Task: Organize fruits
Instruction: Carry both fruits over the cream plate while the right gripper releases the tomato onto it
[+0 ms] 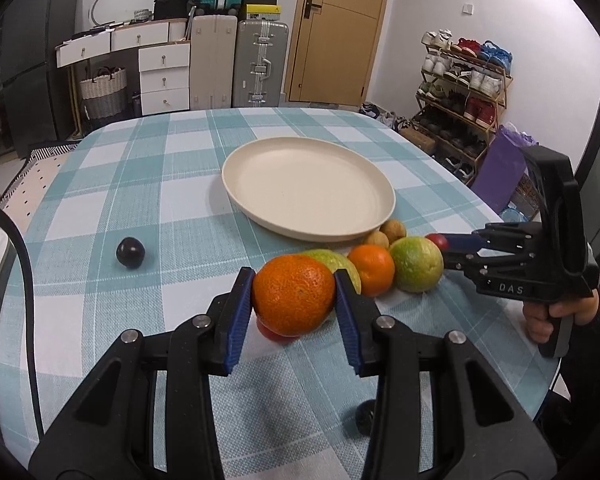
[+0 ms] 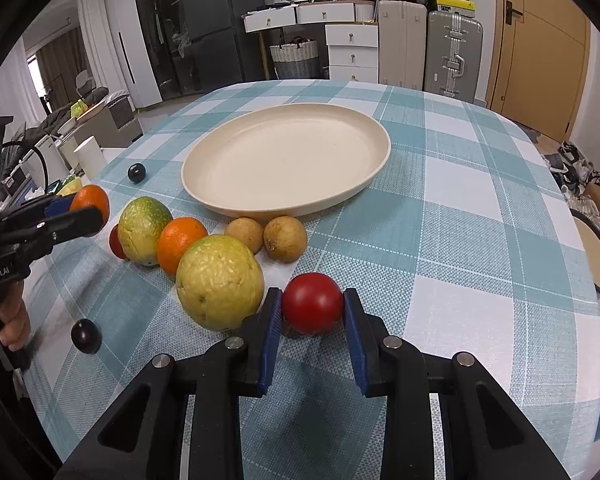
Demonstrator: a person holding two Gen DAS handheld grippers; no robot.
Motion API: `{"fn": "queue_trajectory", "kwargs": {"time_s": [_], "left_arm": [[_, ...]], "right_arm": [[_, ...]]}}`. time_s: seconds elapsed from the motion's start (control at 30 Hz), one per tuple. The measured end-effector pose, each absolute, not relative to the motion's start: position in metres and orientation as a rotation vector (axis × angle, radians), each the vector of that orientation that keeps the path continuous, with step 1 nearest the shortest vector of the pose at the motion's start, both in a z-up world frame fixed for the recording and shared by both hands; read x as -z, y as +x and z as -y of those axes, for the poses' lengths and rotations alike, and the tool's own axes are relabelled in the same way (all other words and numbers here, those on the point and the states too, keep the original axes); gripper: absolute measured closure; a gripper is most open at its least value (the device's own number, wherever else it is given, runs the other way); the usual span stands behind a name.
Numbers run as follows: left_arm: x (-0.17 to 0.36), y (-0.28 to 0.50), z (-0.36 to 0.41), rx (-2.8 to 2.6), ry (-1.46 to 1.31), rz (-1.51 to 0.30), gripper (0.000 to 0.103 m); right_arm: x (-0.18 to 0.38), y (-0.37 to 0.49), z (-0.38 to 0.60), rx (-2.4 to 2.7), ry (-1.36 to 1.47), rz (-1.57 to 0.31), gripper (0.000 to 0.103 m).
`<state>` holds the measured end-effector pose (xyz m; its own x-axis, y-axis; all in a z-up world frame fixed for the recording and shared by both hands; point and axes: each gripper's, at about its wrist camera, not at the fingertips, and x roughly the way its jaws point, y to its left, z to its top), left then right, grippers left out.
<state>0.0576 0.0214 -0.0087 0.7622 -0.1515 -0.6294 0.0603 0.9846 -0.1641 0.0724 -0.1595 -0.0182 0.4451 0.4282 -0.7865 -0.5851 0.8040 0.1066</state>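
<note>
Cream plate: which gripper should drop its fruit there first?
Probably right. The right gripper holds the red tomato with bare checked cloth up to the cream plate; the left gripper, holding the large orange, sits behind other fruit.

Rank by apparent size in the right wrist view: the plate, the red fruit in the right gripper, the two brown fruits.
1. plate
2. red fruit, though nearness to the camera inflates it
3. two brown fruits, alike, unranked

Checked table (image 2: pixel 480 208) carrying a cream plate (image 2: pixel 286 160), loose fruits (image 2: pixel 220 280) beside it, two dark plums (image 2: pixel 137 173).
</note>
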Motion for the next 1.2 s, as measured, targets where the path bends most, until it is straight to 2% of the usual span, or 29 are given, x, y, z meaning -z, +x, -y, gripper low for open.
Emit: {"fn": "queue_trajectory", "kwargs": {"time_s": [0.57,1.2], "left_arm": [[-0.011,0.097,-0.026,0.078,-0.142,-0.623,0.066],[0.009,0.159,-0.005,0.089,-0.098,-0.669,0.066]], "right_arm": [[-0.025,0.077,0.156,-0.645,-0.106,-0.766,0.072],[-0.016,0.113,0.129,-0.65,-0.117,-0.813,0.072]]}}
